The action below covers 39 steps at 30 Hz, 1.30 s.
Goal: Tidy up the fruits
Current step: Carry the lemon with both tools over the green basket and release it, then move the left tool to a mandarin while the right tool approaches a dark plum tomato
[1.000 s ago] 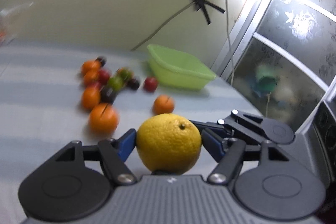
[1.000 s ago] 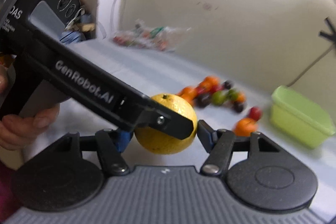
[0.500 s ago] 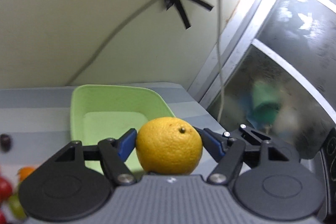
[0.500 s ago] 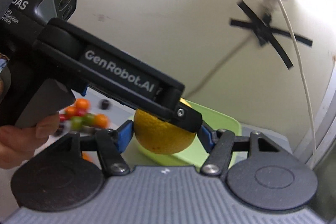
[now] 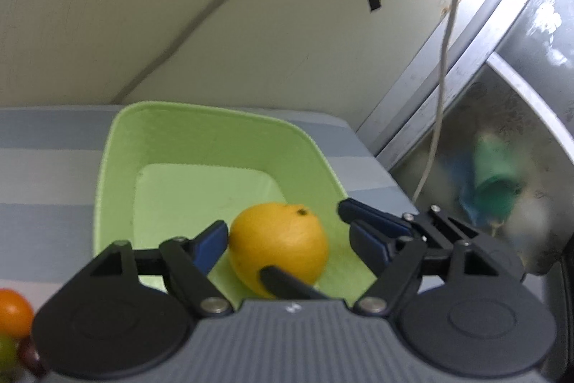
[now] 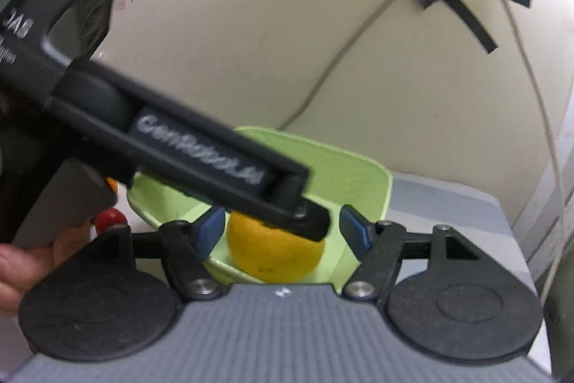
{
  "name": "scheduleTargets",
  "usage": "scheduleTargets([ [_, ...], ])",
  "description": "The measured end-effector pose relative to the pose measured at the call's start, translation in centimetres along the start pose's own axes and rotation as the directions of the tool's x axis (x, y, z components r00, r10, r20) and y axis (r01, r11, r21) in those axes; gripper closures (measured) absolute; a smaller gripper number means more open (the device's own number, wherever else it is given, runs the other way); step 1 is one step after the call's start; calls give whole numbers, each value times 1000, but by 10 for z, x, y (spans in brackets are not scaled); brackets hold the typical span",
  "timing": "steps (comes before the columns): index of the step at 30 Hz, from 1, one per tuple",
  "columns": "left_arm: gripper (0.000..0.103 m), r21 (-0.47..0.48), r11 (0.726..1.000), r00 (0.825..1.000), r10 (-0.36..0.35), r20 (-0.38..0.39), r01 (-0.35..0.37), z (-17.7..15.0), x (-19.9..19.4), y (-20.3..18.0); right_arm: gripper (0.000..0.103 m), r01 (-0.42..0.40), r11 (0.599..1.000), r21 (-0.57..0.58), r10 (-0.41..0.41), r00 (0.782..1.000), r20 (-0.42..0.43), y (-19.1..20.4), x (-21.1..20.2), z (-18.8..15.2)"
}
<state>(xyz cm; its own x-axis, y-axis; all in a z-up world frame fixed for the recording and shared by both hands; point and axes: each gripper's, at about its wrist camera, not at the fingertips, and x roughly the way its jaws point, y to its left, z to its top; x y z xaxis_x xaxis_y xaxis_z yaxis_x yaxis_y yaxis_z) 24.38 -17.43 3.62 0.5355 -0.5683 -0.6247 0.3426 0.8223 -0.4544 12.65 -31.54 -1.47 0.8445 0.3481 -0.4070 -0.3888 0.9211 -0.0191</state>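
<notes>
Orange (image 5: 278, 244) seemingly loose above basin (image 5: 118, 146).

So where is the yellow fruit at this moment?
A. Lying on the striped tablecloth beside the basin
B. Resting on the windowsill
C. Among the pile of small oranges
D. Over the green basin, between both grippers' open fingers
D: the yellow fruit sits over the green basin, with gaps beside the left gripper and right gripper fingers.

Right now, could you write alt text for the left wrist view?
A yellow citrus fruit sits between the open left gripper fingers, over a light green tub on a striped cloth. A black bar crosses the fruit's front; an orange fruit shows at lower left.
</notes>
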Motion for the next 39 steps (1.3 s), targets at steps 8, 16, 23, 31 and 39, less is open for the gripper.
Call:
scheduleTargets([
  [8, 24, 43, 998, 964, -55, 261, 45, -26, -164, 18, 46, -26, 997, 76, 17, 994, 112, 21, -81, -16],
  [16, 24, -28, 955, 900, 286, 329, -294, -118, -265, 86, 68, -103, 989, 109, 91, 990, 111, 88, -102, -54],
  [23, 25, -132, 959, 933, 274, 234, -249, -173, -261, 119, 73, -172, 975, 143, 164, 984, 67, 145, -89, -66],
  [31, 25, -9, 966, 942, 252, 222, -257, -180, -240, 101, 73, -137, 979, 151, 132, 990, 38, 153, -75, -52],
  [39, 24, 36, 950, 933, 296, 204, -310, -169, -208, 91, 73, -206, 971, 123, 206, 978, 14, 159, -44, -25],
])
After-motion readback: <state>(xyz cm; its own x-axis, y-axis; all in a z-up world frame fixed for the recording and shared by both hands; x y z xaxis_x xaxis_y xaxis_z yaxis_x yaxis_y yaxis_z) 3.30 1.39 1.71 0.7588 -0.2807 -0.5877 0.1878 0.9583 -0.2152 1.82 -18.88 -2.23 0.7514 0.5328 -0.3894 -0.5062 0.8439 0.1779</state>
